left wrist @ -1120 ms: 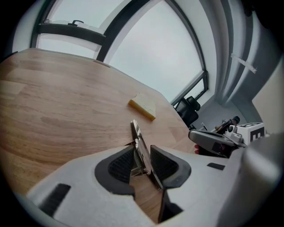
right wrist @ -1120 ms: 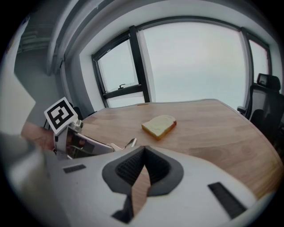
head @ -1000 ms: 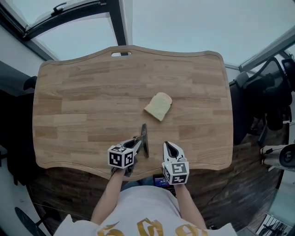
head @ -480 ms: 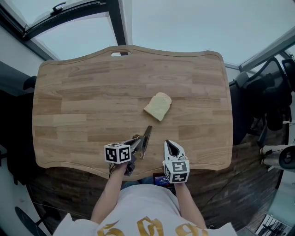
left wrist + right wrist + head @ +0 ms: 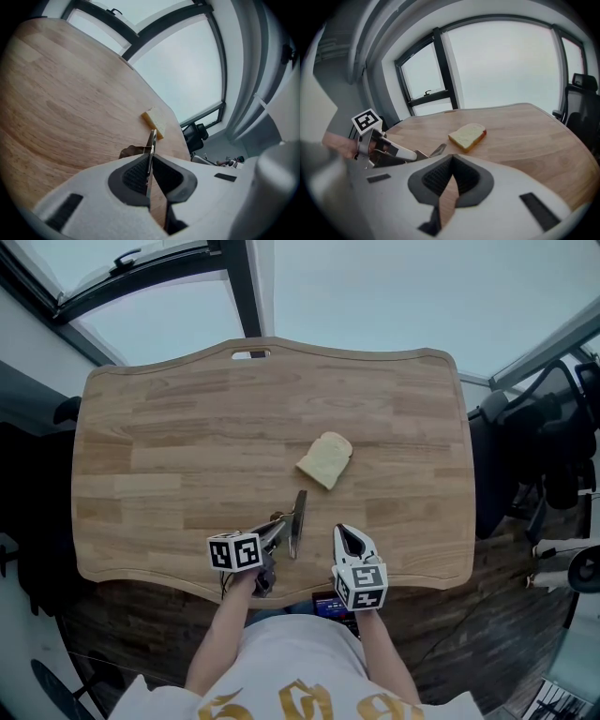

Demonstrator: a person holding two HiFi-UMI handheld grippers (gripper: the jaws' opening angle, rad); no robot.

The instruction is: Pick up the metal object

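Note:
A thin flat metal object (image 5: 297, 521) with a blade-like end sits edge-on between the pads of my left gripper (image 5: 279, 532), near the front edge of the wooden table (image 5: 187, 427). In the left gripper view the metal object (image 5: 151, 143) sticks out of the left gripper (image 5: 149, 171), which is shut on it, and points toward a bread slice (image 5: 153, 123). A dark shadow lies on the wood under the blade. My right gripper (image 5: 348, 538) hovers just right of it, shut and holding nothing. From the right gripper (image 5: 451, 176) the metal object (image 5: 437, 150) shows at left.
The bread slice (image 5: 325, 458) lies at mid-table, a little beyond both grippers. A black office chair (image 5: 539, 427) stands off the table's right edge. Dark window frames (image 5: 239, 287) run behind the far edge. The table's front edge is directly under my hands.
The left gripper has closed on the metal object and swung it: the blade, which lay pointing straight away, now slants up to the right. The right gripper has stayed in place.

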